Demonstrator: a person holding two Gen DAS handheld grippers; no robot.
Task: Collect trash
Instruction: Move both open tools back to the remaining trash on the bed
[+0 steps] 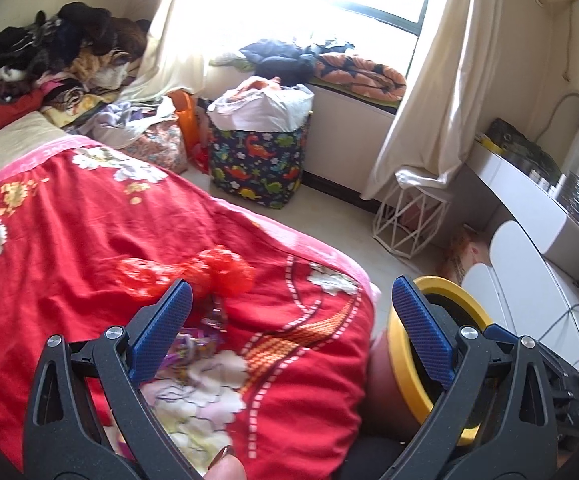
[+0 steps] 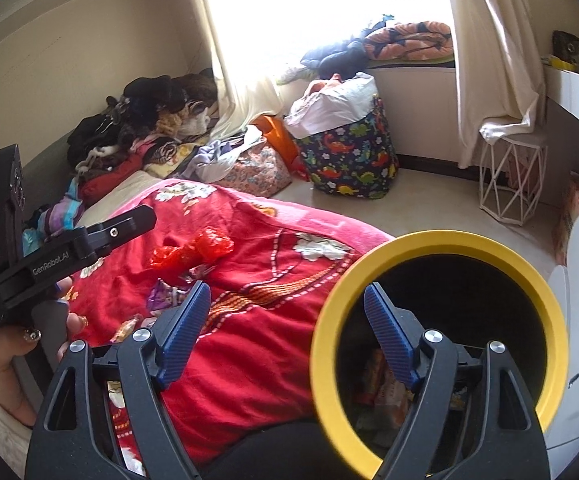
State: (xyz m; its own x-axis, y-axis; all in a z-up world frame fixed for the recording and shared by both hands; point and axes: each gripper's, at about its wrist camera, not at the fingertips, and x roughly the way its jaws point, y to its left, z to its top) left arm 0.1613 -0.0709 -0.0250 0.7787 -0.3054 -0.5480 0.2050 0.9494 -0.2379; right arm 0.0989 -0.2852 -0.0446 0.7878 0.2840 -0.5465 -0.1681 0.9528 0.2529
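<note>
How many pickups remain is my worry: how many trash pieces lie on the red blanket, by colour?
Red plastic bag: 1
Purple wrapper: 1
Total: 2, an orange scrap nearby being too unclear to count.

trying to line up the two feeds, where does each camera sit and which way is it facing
Left wrist: on the left gripper, looking down over the red bedspread toward the window; a fingertip shows.
Right wrist: on the right gripper, open beside the yellow-rimmed bin; the left hand shows.
Shared: red plastic bag, bin, dinosaur basket.
</note>
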